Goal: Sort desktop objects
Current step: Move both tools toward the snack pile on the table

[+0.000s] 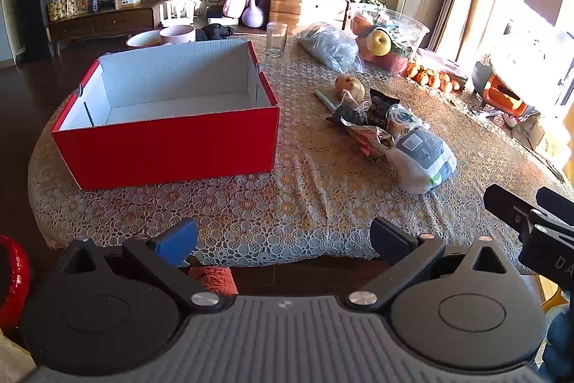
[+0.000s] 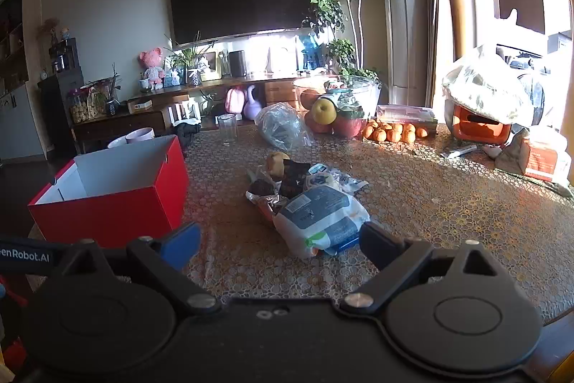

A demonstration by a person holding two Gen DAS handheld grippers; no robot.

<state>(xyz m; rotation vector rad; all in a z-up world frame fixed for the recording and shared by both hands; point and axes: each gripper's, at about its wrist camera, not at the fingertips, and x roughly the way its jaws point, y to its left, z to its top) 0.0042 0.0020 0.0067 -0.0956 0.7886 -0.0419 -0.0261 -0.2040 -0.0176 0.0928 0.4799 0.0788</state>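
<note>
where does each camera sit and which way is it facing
Left wrist: on the left gripper, angled down across the table edge at the empty red box; its open fingers show, and the right gripper at the right edge.
Right wrist: on the right gripper, facing the snack pile and the TV wall; its open fingers show.
Shared: the red box, snack pile, drinking glass and fruit bowl.

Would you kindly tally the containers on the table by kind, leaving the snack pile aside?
Red box: 1
Drinking glass: 1
Clear fruit bowl: 1
Pale bowls behind the box: 2
Total: 5
</note>
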